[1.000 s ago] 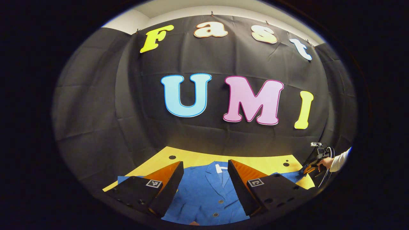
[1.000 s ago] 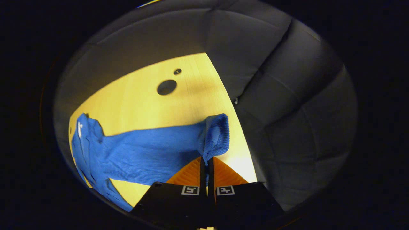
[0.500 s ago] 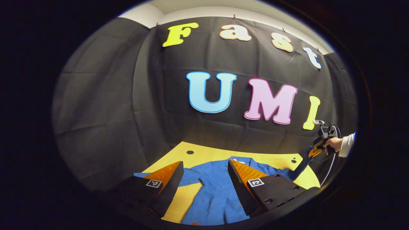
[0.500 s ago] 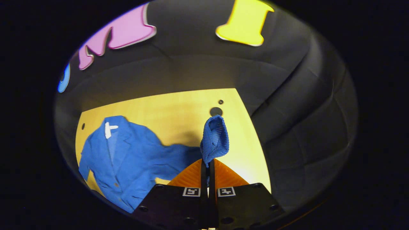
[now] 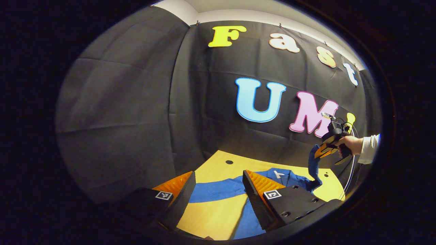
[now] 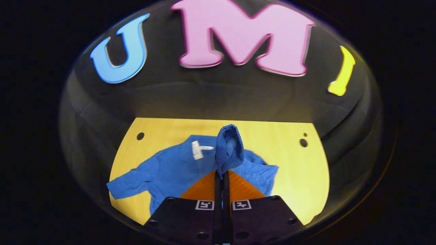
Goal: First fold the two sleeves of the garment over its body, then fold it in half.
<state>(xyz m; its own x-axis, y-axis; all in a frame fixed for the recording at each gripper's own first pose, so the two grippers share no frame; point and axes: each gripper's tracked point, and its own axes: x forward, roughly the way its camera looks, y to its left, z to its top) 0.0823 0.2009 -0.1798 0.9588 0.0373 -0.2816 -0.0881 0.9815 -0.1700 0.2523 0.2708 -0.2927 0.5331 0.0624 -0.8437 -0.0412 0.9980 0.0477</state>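
Garment (image 6: 170,170) sleeve (image 6: 230,149) hangs pinched in raised right tongs (image 6: 222,177); left tongs (image 5: 218,190) gape empty.

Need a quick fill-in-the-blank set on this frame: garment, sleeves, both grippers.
1. The right gripper is shut on the cuff of one ____ of the blue garment.
2. That cuff is held ____ the yellow table, not lying on it.
3. The left gripper has its jaws ____.
4. The other sleeve lies ____ on the table.

Missing: sleeve; above; open; flat
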